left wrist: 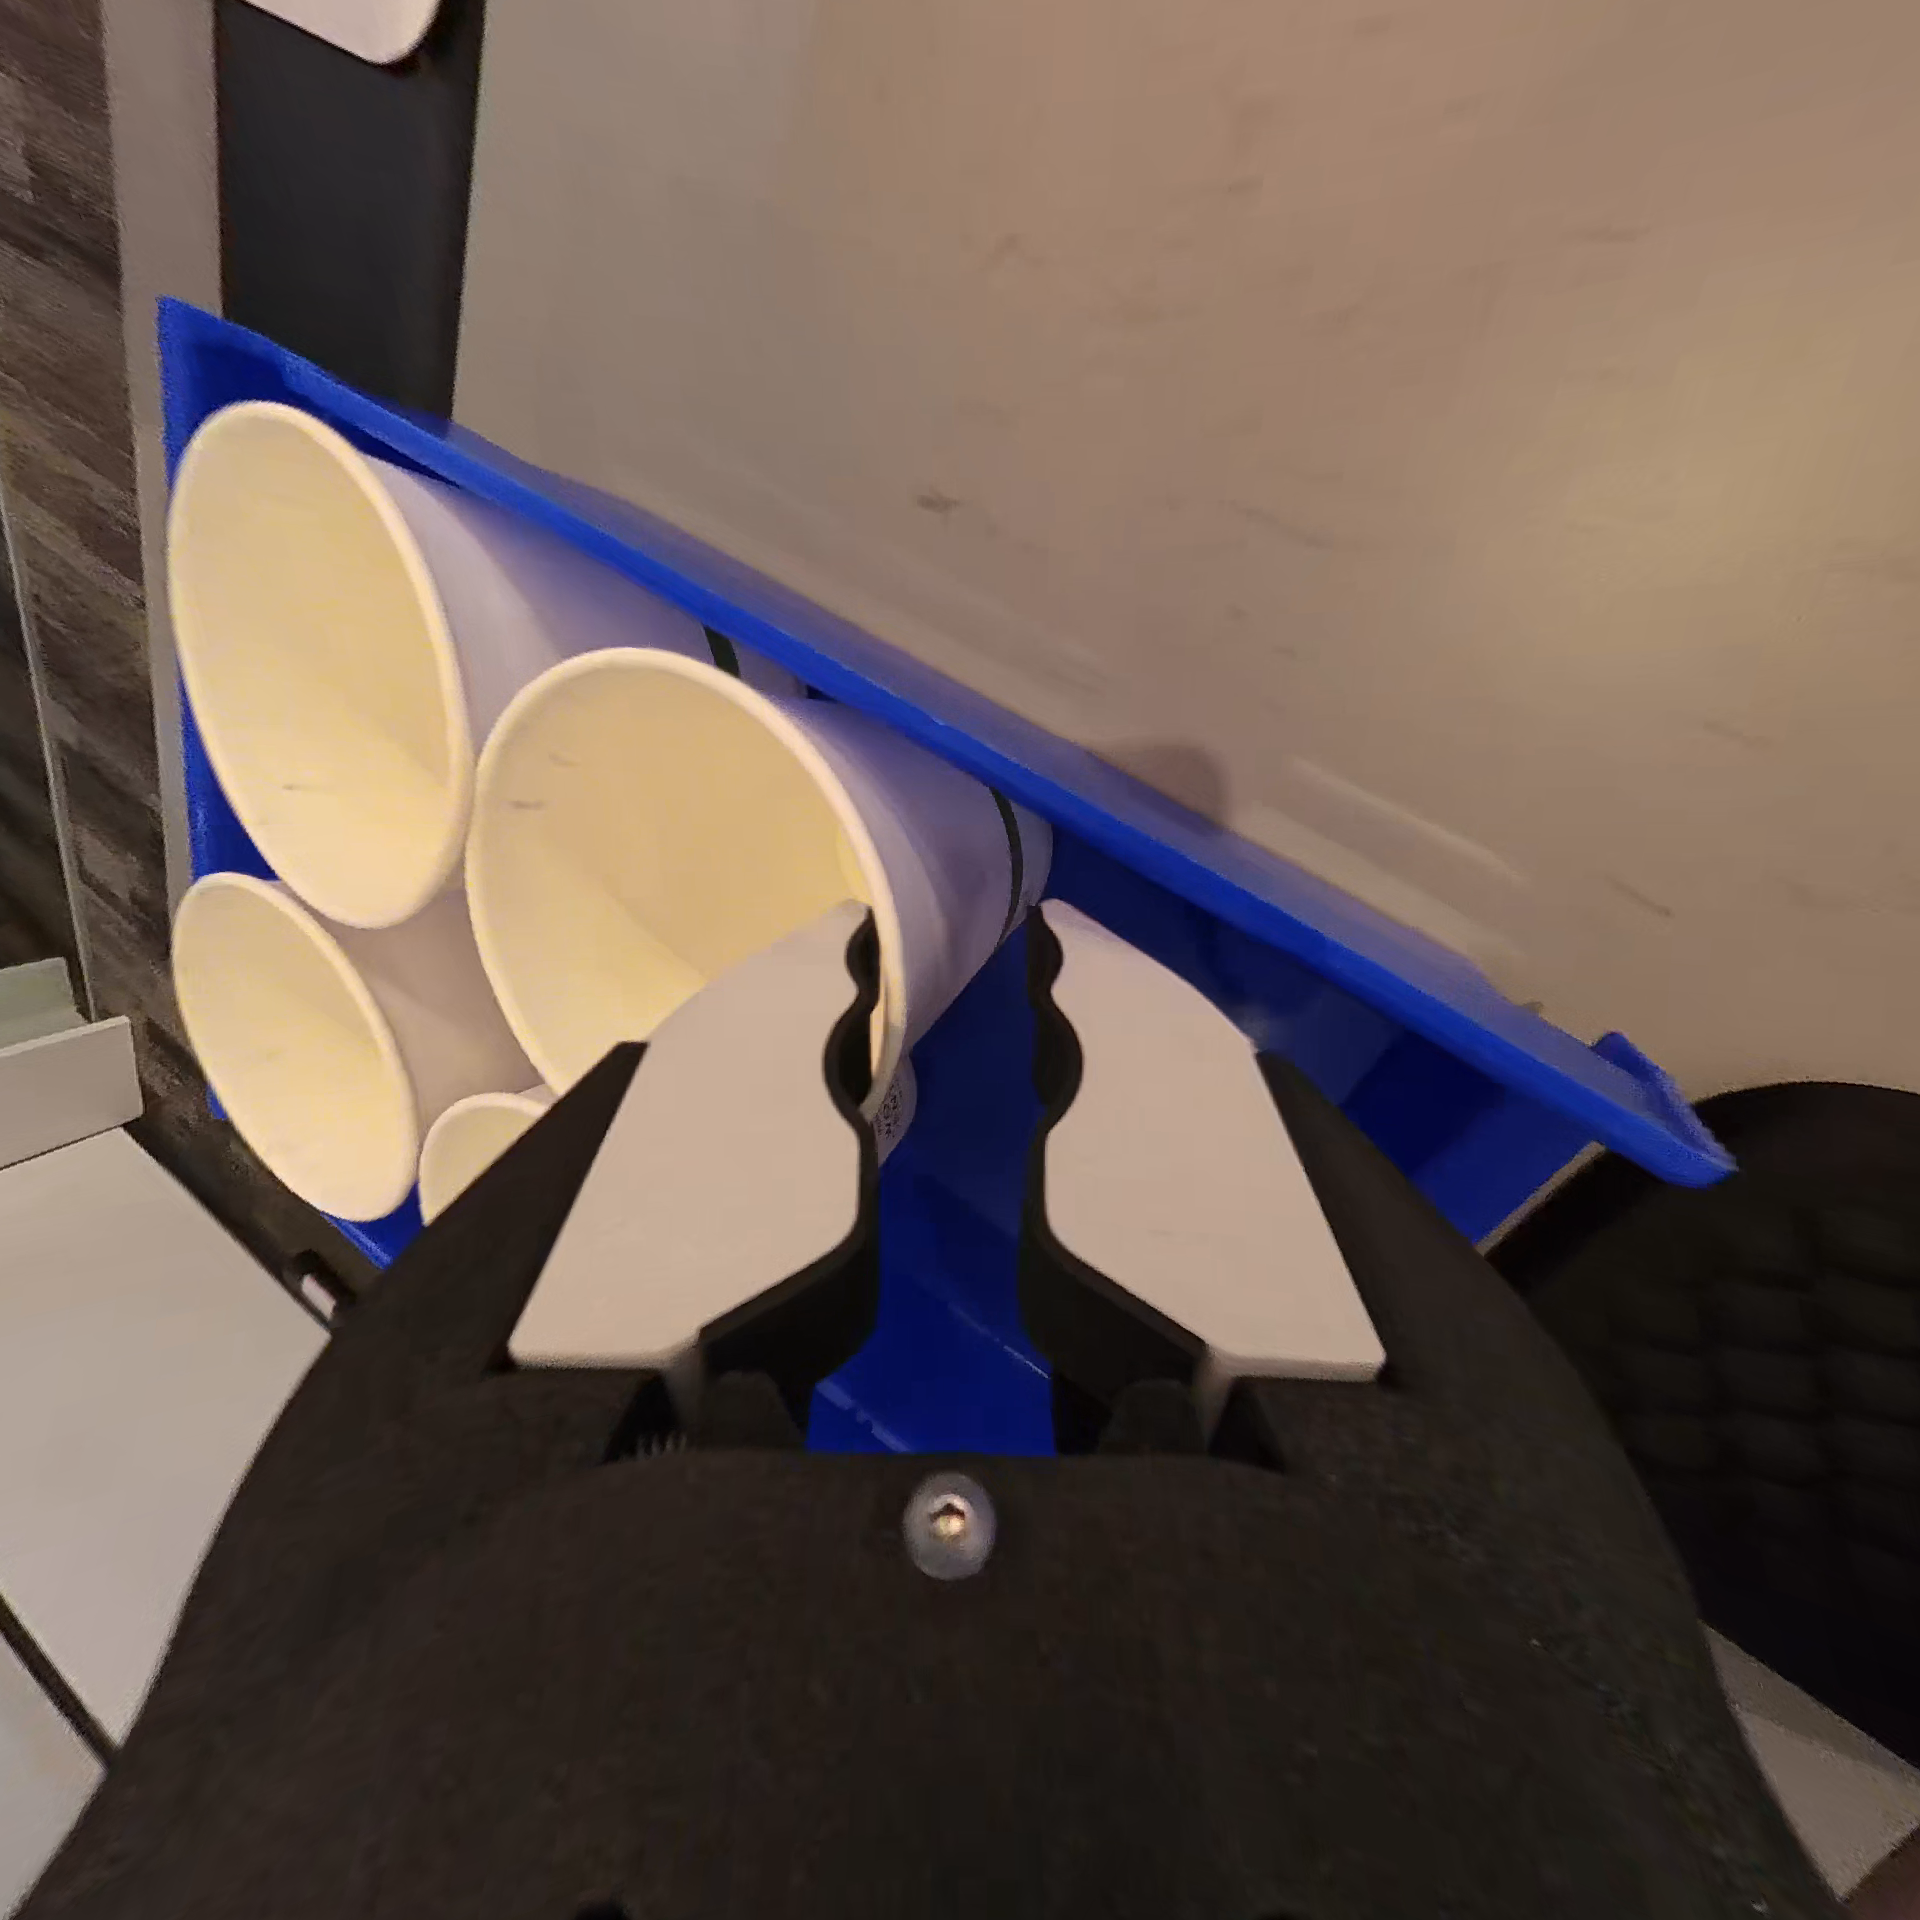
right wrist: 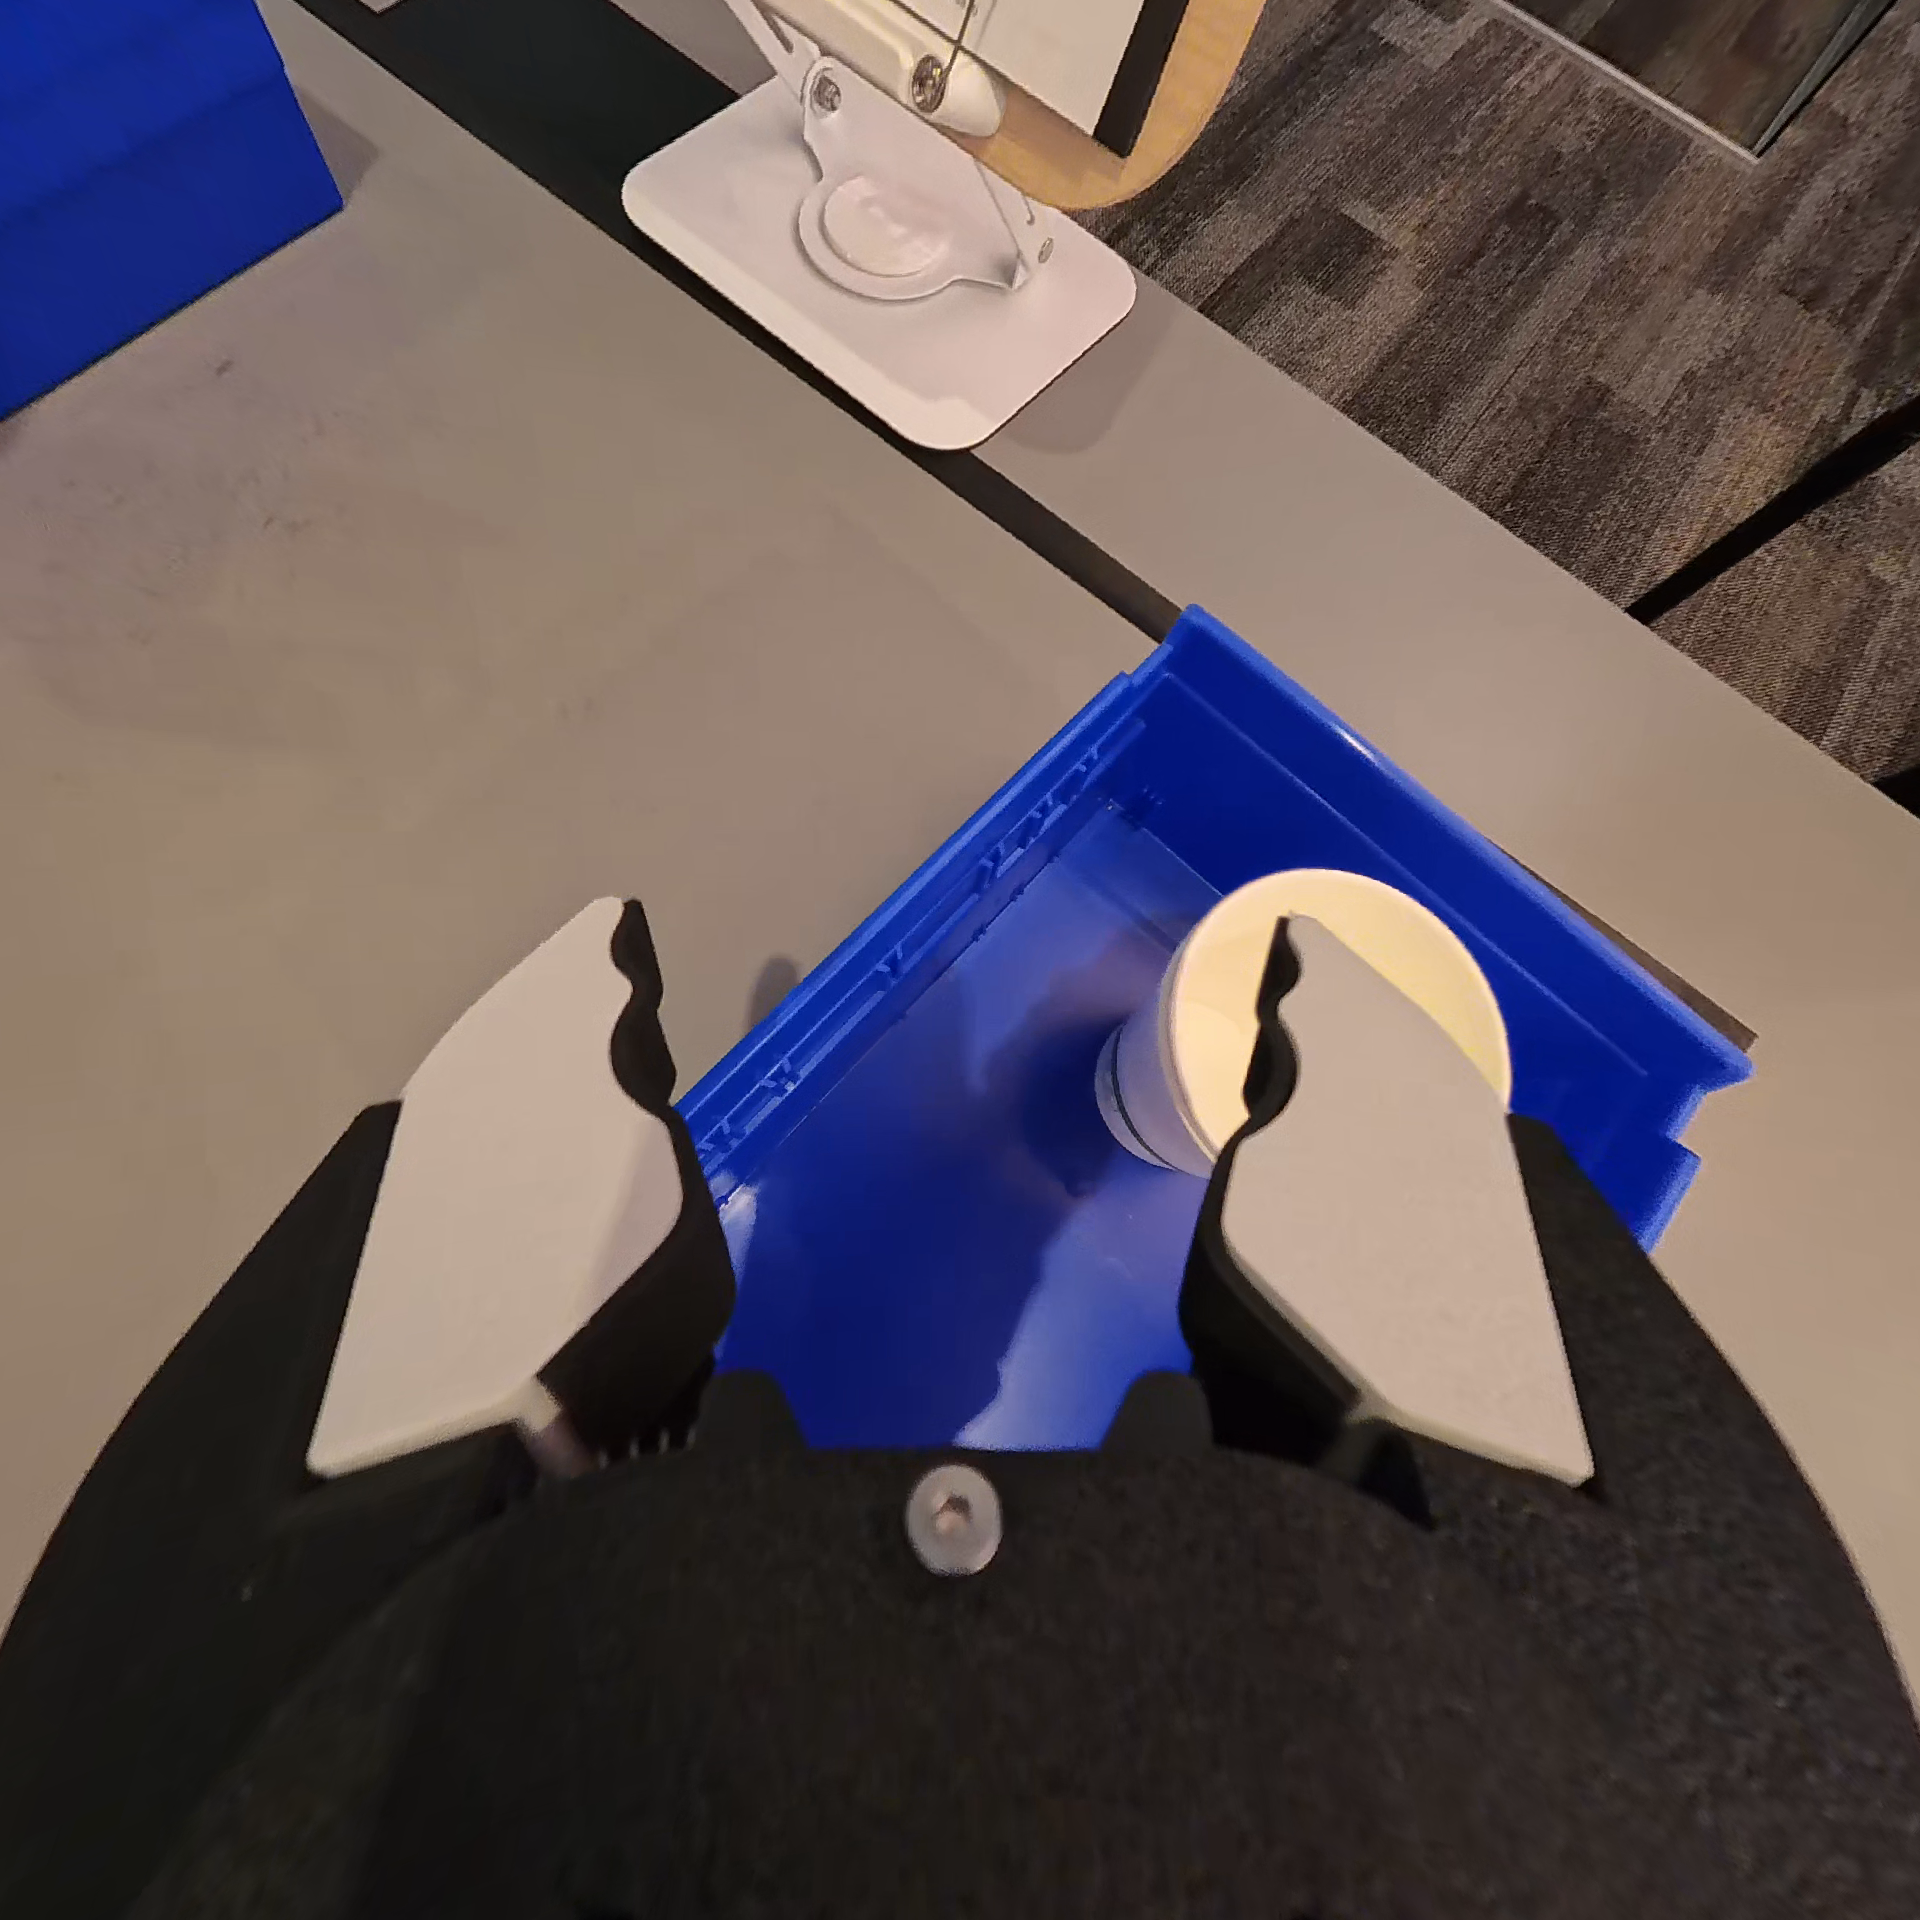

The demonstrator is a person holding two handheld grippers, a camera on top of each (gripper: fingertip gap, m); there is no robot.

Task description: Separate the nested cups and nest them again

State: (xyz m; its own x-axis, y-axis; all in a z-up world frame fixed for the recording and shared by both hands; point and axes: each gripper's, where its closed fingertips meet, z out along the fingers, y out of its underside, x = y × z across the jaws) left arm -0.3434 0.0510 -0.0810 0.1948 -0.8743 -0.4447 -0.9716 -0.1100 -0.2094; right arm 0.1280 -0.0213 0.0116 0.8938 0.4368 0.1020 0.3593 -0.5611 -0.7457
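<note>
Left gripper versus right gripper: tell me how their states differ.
The left gripper has its jaws close together, one finger inside a paper cup and one outside its wall; the right gripper is spread wide and holds nothing. The left works at a blue bin with several cups; the right hovers over a blue bin holding one cup. Both have grey, black-edged fingers.

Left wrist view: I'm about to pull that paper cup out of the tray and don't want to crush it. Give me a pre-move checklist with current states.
1. Left hand-held gripper straddles the wall of the nearest white paper cup: ok.
2. Firm clamp on the wall: cannot tell.
3. Cup rim undeformed: ok.
4. Neighbouring white paper cups clear of it: not ok, packed close.
5. Right hand-held gripper open: ok.
6. Blue plastic bin has room beside its single white cup: ok.
</note>
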